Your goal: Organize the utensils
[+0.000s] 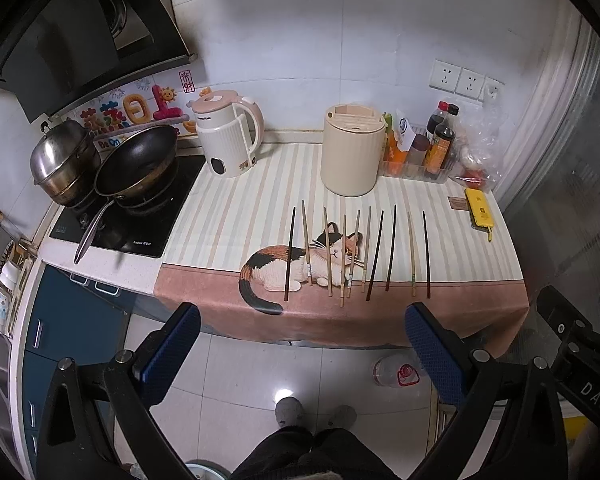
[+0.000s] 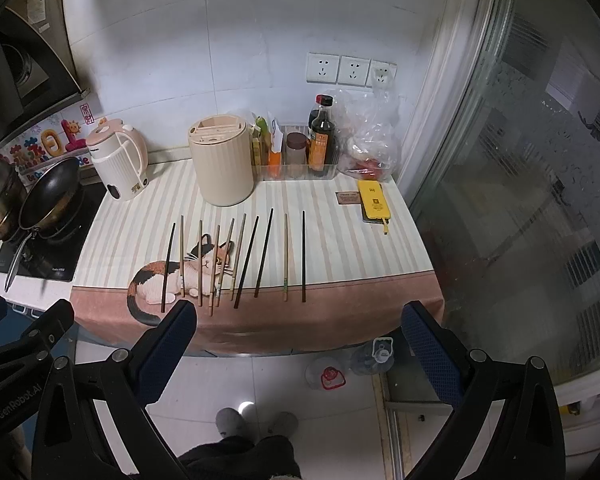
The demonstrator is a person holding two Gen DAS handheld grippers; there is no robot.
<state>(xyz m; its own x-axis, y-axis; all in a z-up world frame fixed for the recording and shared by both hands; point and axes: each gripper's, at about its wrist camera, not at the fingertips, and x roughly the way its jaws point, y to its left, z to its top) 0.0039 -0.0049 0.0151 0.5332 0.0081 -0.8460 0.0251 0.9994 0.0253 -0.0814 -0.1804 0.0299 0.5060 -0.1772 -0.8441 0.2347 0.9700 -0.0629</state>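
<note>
Wooden and dark chopsticks (image 1: 356, 256), 10 by my count, lie in a row on the cat-print cloth (image 1: 220, 220), the cream holder (image 1: 352, 150) at 12 o'clock behind them. Nothing looks sorted yet. The left gripper (image 1: 302, 344) and right gripper (image 2: 300, 340) hang spread wide and empty at 6 o'clock.

Home kitchen, stove (image 1: 112, 224) with frying pan (image 1: 138, 162), kettle (image 1: 228, 136) (pink lid), sauce bottles (image 2: 321, 138)

Right gripper (image 2: 300, 320) held spread wide above the floor, ten chopsticks (image 2: 244, 258) laid side by side on the cat-print cloth (image 2: 340, 312), cream utensil holder (image 2: 222, 160) behind them, what may be a yellow phone (image 2: 374, 200) near the right edge
</note>
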